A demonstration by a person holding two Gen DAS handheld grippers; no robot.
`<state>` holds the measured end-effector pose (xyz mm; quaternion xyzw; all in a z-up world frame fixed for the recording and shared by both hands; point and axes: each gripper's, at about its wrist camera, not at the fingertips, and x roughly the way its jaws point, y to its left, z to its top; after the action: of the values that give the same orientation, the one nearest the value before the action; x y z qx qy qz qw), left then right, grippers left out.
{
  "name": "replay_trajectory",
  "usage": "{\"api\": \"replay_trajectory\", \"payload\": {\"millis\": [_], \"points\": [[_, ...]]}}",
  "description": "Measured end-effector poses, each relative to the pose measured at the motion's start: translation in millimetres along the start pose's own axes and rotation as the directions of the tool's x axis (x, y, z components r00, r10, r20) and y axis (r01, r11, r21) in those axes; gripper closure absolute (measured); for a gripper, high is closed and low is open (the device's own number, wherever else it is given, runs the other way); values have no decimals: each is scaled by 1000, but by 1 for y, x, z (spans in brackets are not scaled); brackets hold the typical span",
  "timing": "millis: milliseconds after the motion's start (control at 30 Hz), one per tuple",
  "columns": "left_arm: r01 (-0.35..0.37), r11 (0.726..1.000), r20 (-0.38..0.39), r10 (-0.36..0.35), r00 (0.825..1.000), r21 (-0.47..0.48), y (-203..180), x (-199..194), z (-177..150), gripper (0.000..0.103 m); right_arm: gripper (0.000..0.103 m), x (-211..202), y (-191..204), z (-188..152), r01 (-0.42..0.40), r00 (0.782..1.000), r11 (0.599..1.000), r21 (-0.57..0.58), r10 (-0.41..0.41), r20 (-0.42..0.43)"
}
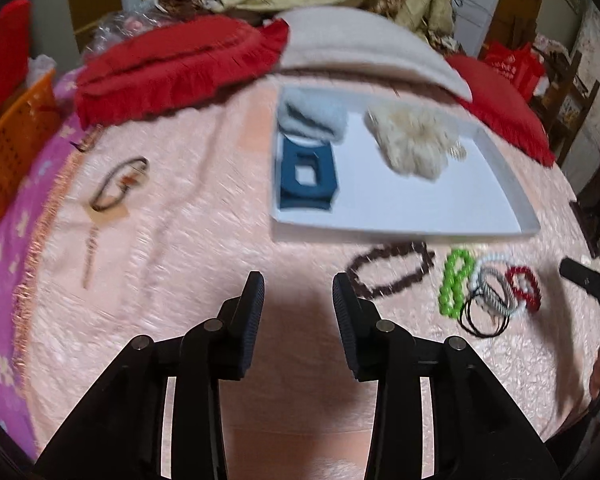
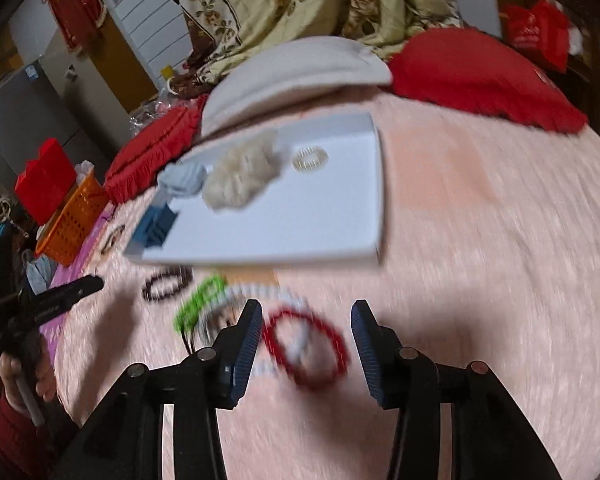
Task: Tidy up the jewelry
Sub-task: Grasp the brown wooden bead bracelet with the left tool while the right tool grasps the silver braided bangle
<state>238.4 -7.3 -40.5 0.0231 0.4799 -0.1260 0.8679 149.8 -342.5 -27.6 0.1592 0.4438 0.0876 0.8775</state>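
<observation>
A white tray (image 1: 400, 216) lies on a pink bedspread and holds a blue box (image 1: 307, 178), a pale blue scrunchie (image 1: 314, 118) and a cream fluffy scrunchie (image 1: 414, 142). In front of it lie a brown bead bracelet (image 1: 388, 274), a green bead bracelet (image 1: 456, 280), black and white hair ties (image 1: 488, 300) and a red bead bracelet (image 1: 524, 286). My left gripper (image 1: 298, 292) hovers open over bare bedspread, left of the brown bracelet. My right gripper (image 2: 306, 320) is open above the red bracelet (image 2: 306, 346), which lies on the bedspread between its fingers, untouched. A small clear coil ring (image 2: 310, 159) lies in the tray (image 2: 300, 240).
A dark necklace (image 1: 118, 184) and a thin hairpin (image 1: 90, 252) lie far left on the bedspread. An orange basket (image 1: 16, 148) stands at the left edge. Red cushions (image 1: 180, 64) and a beige pillow (image 1: 360, 48) lie behind the tray. The left gripper (image 2: 60, 300) and a hand (image 2: 24, 372) show in the right wrist view.
</observation>
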Motion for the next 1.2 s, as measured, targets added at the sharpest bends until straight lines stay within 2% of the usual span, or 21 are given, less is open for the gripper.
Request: {"api": "replay_trajectory", "payload": {"millis": [200,500,733,800,833,967,1133,1200], "points": [[36,999,-24,-35,999,14,-14,28,3,68,58,4,0,-23,-69,998,995,69,69,0],[109,993,-39,-107,993,38,-24,59,13,68,61,31,53,-21,-58,998,996,-74,60,20],[105,990,7,-106,994,89,-29,59,7,69,67,60,84,-28,-17,1000,975,-220,11,-27],[80,991,19,-82,996,110,-33,58,4,74,69,65,86,-28,-20,999,975,-221,13,-36],[68,991,25,-71,997,117,-34,58,3,85,69,66,86,-28,-18,999,976,-219,10,-36],[73,991,21,-76,997,111,-34,57,1,96,73,71,86,-27,-2,999,976,-218,-7,-40],[150,988,-12,-150,989,39,-22,54,-1,96,80,70,87,-29,25,999,974,-227,-35,-42],[149,988,-11,-149,989,28,-19,53,-2,96,88,70,89,-31,32,998,971,-237,-44,-46]]}}
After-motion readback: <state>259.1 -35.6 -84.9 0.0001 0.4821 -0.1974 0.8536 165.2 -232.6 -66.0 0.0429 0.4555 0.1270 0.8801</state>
